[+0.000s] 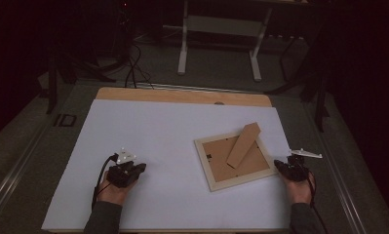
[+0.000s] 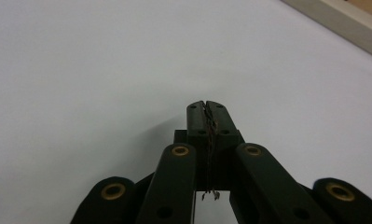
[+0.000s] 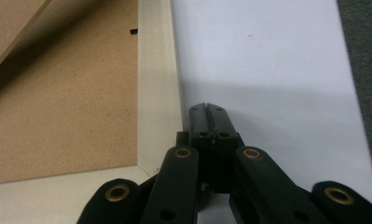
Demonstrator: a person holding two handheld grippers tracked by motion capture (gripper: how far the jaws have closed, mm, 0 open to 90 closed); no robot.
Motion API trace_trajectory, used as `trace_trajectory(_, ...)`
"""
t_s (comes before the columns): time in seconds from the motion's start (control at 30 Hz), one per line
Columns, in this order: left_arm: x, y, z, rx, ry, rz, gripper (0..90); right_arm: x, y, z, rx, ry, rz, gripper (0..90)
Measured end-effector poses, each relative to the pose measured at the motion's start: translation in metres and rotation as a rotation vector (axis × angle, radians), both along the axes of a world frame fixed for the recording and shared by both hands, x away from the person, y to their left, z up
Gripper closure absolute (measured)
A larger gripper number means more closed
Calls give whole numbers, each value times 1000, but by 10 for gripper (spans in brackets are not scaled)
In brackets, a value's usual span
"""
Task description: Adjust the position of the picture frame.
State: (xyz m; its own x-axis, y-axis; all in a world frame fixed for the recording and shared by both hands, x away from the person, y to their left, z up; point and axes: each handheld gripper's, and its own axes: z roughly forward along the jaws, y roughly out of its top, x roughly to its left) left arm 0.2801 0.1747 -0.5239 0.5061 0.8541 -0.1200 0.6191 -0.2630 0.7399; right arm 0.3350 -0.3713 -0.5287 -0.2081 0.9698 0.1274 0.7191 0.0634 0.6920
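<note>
Right gripper view: we see our right tool with its jaws pressed fully together and nothing between them, its tip just beside the pale rim of the picture frame.
Right tool contact: we cannot tell whether the tip touches the rim or only stands next to it; it has hold of nothing.
Left tool: in the left gripper view our left tool is likewise closed tight on nothing, over bare white sheet, with a corner of the frame far ahead at the upper right.
Frame position: in the high view the frame lies back-side up on the right half of the desk, turned at a slant, its near right corner by our right tool.
Stand: the frame's cardboard stand sticks up off the brown backing, angled toward the far side of the frame.
Left tool relative to frame: our left tool rests well apart from the frame, on its left.
Why so placed: we judge the frame lies face down so its backing and stand can be worked on; our right tool waits at the frame's corner to steady or nudge it, while the left rests clear.
</note>
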Motion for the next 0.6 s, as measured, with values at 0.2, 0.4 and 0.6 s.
trace_trajectory(0.2, -3, -9, 2, 7, -3, -38, 898, -3, 6, -1, 6, -6, 23, 900)
trace_trajectory(0.4, -5, -20, 3, 16, -11, -75, 898, -6, 10, -3, 30, -12, 35, 900)
trace_trajectory(0.6, -7, -31, 3, 4, -7, -109, 897, -11, 17, -2, 17, -15, 68, 900)
